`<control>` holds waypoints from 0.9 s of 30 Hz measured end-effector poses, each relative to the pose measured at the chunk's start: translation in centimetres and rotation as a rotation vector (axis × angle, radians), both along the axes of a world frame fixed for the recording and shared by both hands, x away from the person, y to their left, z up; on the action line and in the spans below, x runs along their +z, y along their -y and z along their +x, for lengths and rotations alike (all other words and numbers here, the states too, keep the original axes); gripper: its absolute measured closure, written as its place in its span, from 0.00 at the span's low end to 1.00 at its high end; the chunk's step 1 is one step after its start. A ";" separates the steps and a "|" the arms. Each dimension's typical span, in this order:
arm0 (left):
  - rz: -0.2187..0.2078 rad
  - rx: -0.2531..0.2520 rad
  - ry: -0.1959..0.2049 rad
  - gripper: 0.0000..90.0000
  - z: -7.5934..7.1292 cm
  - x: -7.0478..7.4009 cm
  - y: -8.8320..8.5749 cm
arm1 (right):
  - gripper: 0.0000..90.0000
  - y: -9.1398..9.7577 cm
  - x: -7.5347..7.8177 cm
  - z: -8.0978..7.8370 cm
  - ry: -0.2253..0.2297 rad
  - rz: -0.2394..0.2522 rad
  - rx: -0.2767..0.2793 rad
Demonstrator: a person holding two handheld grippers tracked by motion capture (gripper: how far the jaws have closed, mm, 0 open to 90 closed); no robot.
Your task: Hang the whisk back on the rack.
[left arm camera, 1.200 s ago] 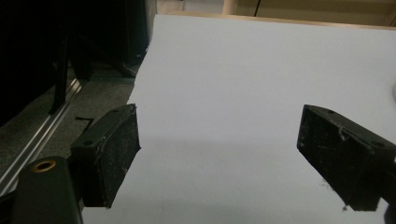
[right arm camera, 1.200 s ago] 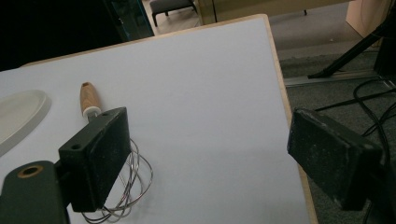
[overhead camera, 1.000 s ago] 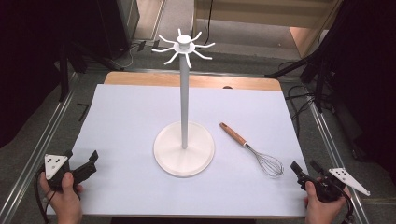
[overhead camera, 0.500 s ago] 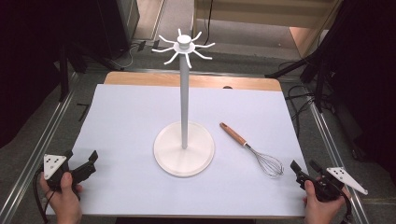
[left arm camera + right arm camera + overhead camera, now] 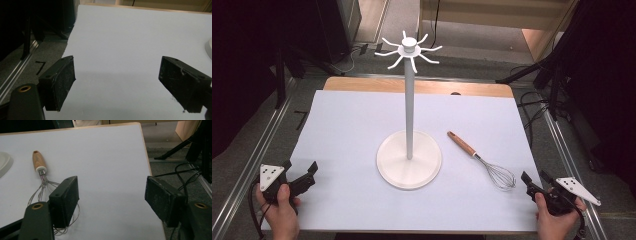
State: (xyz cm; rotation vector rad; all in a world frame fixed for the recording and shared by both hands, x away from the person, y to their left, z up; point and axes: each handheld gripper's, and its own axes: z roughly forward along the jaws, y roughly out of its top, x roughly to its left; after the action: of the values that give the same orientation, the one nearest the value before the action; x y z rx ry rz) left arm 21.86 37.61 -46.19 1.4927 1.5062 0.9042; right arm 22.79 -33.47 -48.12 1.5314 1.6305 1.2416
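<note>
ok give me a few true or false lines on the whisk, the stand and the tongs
1. The whisk lies flat on the table, apart from the stand's base. True.
2. The right tongs are shut on the whisk's handle. False: their jaws stand apart with nothing between them; the wires lie beside one jaw.
3. The stand is upright with bare hooks on top. True.
4. The left tongs hold the stand's pole. False: they are open over bare table at the near left corner.
5. The whisk hangs from a hook. False: it lies on the table, wooden handle towards the far side.
</note>
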 end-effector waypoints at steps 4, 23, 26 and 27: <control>0.003 -0.001 -0.004 0.16 0.0 0.0 0.0 | 0.37 -0.2 0.4 -0.1 0.012 -0.016 0.011; 0.012 -0.002 -0.007 0.16 0.1 0.0 0.1 | 0.47 -1.0 2.5 0.9 -0.048 -0.100 0.142; -0.006 0.000 -0.010 0.16 0.1 0.0 0.0 | 0.47 -1.3 3.1 1.2 -0.087 -0.043 0.206; -0.003 -0.002 -0.009 0.16 0.1 0.0 0.0 | 0.47 -1.3 3.1 1.2 -0.087 -0.043 0.206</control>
State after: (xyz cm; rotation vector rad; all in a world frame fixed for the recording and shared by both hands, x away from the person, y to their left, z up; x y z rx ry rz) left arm 21.97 37.63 -46.20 1.4977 1.5120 0.8944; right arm 24.00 -32.14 -45.04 1.4376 1.8989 1.2519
